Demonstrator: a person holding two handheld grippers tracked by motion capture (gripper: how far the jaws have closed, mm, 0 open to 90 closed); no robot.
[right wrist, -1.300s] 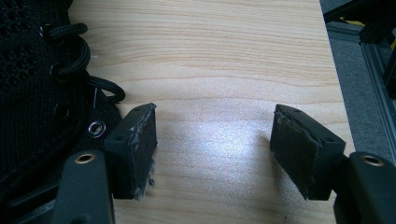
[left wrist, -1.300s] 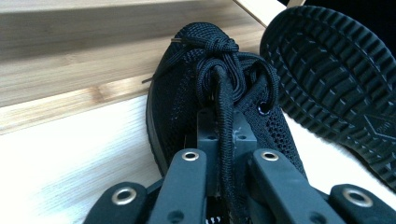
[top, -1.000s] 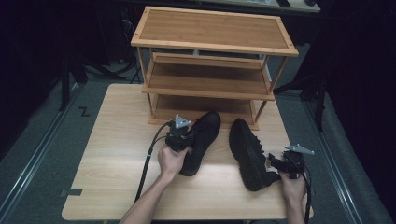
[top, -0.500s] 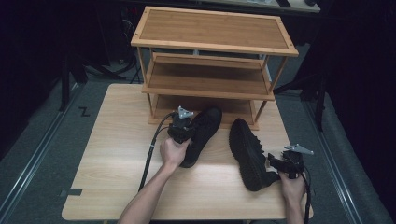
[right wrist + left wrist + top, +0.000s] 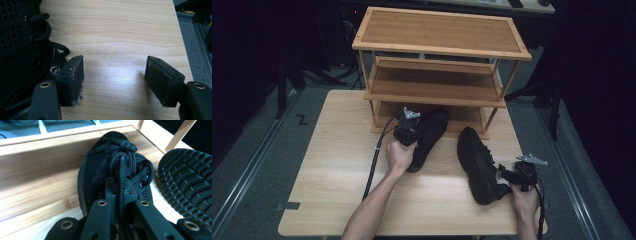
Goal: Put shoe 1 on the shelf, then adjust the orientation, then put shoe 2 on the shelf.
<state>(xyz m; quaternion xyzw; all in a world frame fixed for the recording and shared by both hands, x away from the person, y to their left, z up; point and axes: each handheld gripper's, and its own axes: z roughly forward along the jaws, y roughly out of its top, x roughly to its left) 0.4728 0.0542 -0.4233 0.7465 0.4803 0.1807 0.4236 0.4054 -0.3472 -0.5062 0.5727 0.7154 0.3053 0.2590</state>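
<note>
My left gripper (image 5: 411, 129) is shut on the tongue and laces of a black mesh shoe (image 5: 428, 135), seen close up as the shoe (image 5: 100, 167) in the left gripper view. Its toe points into the bottom level of the wooden shoe rack (image 5: 439, 47). A second black shoe (image 5: 477, 165) lies on its side on the table, sole (image 5: 187, 177) turned towards the first. My right gripper (image 5: 505, 176) sits by that shoe's heel end, open (image 5: 115, 75), with bare table between its pads and the shoe's laced upper (image 5: 20, 42) against its left jaw.
The rack stands at the back of the light wooden table (image 5: 337, 175), with three levels; its bottom board (image 5: 37, 157) lies under the held shoe's toe. The table's right edge (image 5: 182, 37) is close to my right gripper. A cable (image 5: 374, 165) trails from the left gripper.
My left gripper has carried its shoe forward, so the toe now reaches the rack's bottom level. The right gripper and the second shoe have stayed put.
</note>
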